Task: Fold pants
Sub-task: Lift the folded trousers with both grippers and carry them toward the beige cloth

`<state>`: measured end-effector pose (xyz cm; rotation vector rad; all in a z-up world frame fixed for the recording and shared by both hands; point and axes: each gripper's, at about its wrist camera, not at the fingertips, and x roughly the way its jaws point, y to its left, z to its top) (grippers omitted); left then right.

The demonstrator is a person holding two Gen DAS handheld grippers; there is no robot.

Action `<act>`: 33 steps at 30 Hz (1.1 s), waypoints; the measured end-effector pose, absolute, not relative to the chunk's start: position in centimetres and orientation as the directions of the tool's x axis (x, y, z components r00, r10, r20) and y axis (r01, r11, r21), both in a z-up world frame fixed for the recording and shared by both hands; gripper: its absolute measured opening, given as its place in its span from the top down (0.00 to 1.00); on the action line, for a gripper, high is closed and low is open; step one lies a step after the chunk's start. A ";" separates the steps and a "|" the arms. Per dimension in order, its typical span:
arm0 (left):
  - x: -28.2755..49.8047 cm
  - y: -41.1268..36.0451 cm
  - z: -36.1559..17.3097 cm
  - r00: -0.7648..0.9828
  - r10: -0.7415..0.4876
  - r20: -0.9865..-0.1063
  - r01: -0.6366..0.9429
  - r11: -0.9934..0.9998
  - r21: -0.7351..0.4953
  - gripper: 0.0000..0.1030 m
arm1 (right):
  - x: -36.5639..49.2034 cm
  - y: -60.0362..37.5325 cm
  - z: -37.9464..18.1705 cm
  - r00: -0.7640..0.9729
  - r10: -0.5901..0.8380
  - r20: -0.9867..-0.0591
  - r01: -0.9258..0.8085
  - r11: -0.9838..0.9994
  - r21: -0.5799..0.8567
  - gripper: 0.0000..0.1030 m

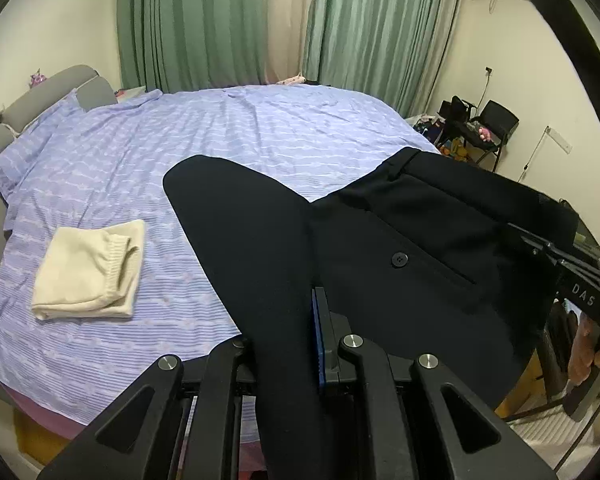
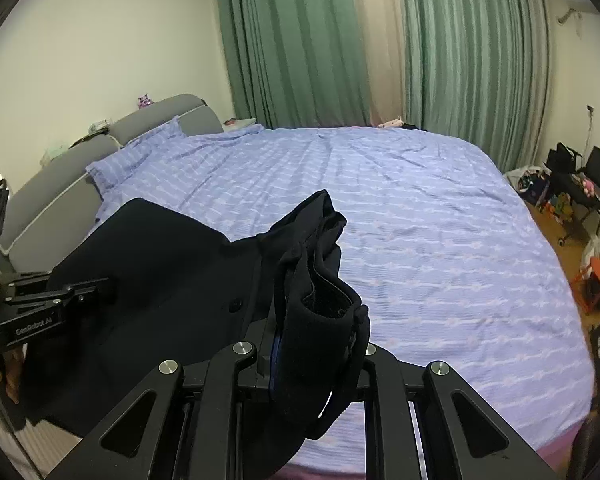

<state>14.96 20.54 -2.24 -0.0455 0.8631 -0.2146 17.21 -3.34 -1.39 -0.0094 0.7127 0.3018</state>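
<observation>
Both wrist cameras sit low at the bed's (image 1: 260,136) near edge, facing the green curtains (image 2: 300,40), sharing bed and headboard.

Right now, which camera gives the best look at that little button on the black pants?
The left wrist view. There the button faces the camera, round and sharp on the black pants, beside a pocket slit. In the right wrist view the same button is only a small, dim, foreshortened spot near bunched fabric.

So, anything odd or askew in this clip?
Nothing damaged or spilled. The black pants hang held between the left gripper and right gripper above the bed, waistband bunched.
</observation>
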 end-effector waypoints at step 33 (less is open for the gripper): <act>16.7 56.2 -6.6 0.537 -0.152 -0.830 0.038 0.987 -0.156 0.86 | 21.0 30.5 -4.7 0.570 0.417 -0.708 -0.423 0.888 0.183 0.83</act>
